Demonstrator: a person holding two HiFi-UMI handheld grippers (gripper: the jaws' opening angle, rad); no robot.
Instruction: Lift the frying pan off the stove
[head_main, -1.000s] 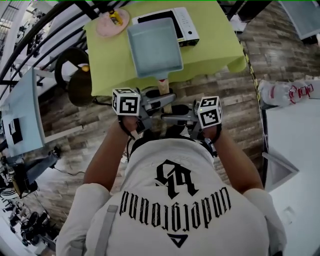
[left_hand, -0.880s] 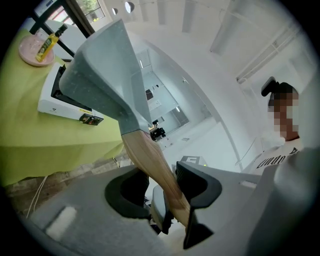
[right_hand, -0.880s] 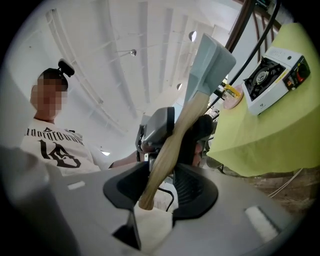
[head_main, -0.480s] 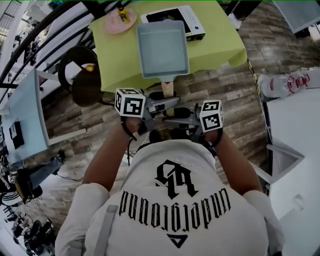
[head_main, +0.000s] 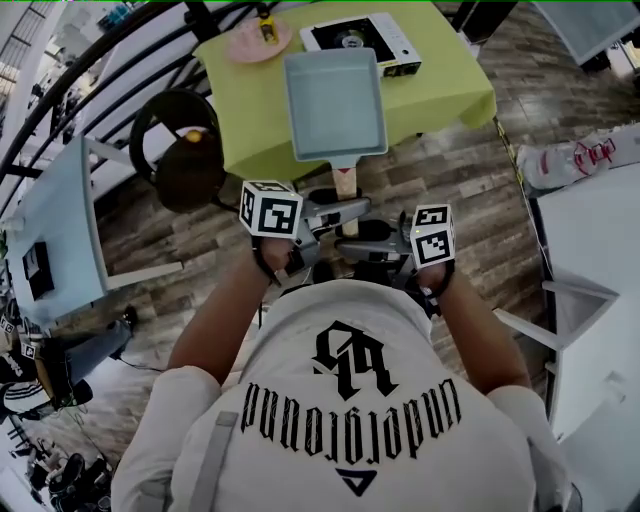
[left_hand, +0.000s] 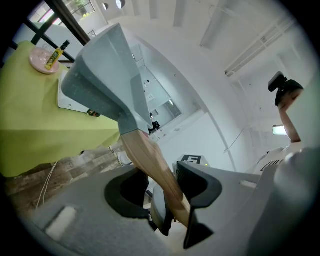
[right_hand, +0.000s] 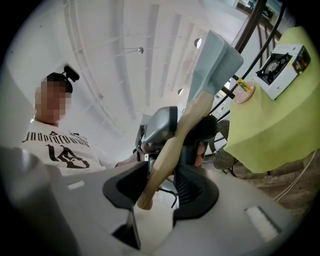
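Frying pan (head_main: 335, 105) seemingly in left tool (left_hand: 167, 195).

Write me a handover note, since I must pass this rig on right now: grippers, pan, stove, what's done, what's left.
Left gripper: shut on the wooden handle of the frying pan.
Right gripper: shut on the same handle, near its end.
Pan: in the air over the near edge of the table, clear of the stove at the table's far side.
Done: pan is off the stove.
Left: nothing of the lift; probably just keep it steady.
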